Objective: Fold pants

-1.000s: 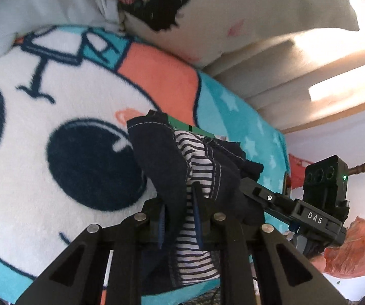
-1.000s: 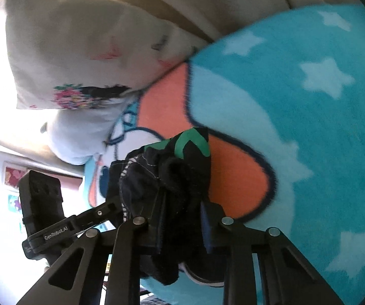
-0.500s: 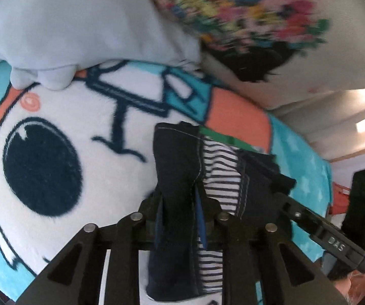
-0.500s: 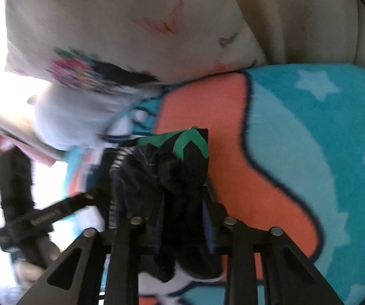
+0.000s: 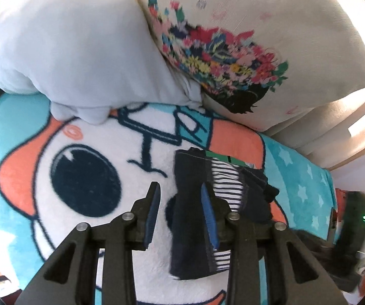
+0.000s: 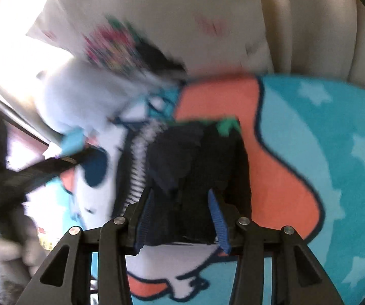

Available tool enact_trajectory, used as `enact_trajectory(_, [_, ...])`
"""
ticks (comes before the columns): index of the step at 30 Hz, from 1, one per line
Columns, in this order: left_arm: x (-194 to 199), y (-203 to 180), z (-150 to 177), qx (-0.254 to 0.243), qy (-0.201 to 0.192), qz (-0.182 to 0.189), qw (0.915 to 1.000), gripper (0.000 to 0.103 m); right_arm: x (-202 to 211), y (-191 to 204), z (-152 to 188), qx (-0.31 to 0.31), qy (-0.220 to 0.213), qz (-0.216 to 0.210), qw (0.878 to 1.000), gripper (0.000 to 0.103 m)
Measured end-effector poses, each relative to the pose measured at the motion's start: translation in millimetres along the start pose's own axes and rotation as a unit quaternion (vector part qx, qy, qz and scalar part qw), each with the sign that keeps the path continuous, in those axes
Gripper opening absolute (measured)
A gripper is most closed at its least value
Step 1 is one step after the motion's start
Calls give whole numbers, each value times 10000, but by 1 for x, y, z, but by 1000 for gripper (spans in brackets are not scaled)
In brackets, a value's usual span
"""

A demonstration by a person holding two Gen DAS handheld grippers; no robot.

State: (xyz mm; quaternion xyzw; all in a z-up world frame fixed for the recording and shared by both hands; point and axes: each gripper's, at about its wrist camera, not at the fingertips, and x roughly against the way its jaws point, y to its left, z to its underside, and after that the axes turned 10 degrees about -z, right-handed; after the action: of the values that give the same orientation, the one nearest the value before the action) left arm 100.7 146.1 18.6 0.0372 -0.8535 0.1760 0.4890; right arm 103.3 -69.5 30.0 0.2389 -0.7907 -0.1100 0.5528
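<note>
The pants (image 5: 202, 218) are dark navy with a striped lining and a green label, folded into a small bundle lying on the cartoon blanket (image 5: 80, 228). My left gripper (image 5: 180, 213) is open, its right finger against the bundle's left edge. In the blurred right wrist view the pants (image 6: 195, 178) lie between the fingers of my right gripper (image 6: 182, 213), which is open around them. The other gripper (image 6: 9, 178) shows as a dark blur at the left.
A pale blue pillow (image 5: 75, 45) and a floral cream pillow (image 5: 246, 38) lie at the head of the bed behind the bundle. A beige headboard (image 5: 347, 127) runs along the right. The blanket's edge falls off at the right (image 5: 327, 203).
Both grippers have opened and let go of the pants, which now lie on the blanket. The left gripper has shifted left of the bundle; both views have swung towards the pillows.
</note>
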Motion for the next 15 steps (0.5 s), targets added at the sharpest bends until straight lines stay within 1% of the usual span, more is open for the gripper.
enact_trajectory(2, [11, 1, -1, -100, -140, -71, 9998, 32, -19, -13, 2, -241, 334, 221, 9989, 56])
enact_trajectory(3, [19, 1, -1, -151, -248, -100, 9995, 32, -22, -17, 3, -351, 379, 219, 9984, 56])
enact_trajectory(4, [30, 2, -1, -228, -431, -159, 9987, 32, -19, -20, 3, -472, 332, 144, 9982, 56])
enact_trajectory(6, [50, 5, 0, -325, -778, -280, 9960, 38, -4, -15, 0, -493, 79, 170, 9986, 56])
enact_trajectory(8, [72, 10, 3, -349, -1152, -386, 9920, 53, 13, -4, 0, -392, -281, 315, 9983, 59])
enact_trajectory(9, [83, 12, 5, -361, -1343, -491, 9891, 56, 19, 2, 0, -366, -436, 433, 9974, 60])
enact_trajectory(10, [95, 15, 8, -382, -1571, -657, 9847, 62, 24, 8, 1, -367, -551, 550, 9963, 62])
enact_trajectory(11, [104, 17, 11, -394, -1772, -815, 9800, 71, 27, 14, 3, -389, -691, 657, 9947, 62])
enact_trajectory(12, [114, 19, 15, -393, -2006, -1004, 9737, 77, 29, 20, 4, -406, -763, 703, 9938, 62])
enact_trajectory(13, [126, 22, 19, -369, -2255, -1199, 9661, 88, 28, 26, 6, -408, -800, 737, 9932, 62])
enact_trajectory(14, [135, 25, 22, -342, -2438, -1332, 9600, 96, 25, 33, 6, -386, -823, 783, 9928, 62])
enact_trajectory(15, [145, 28, 25, -321, -2629, -1432, 9536, 99, 22, 39, 9, -352, -831, 825, 9925, 62])
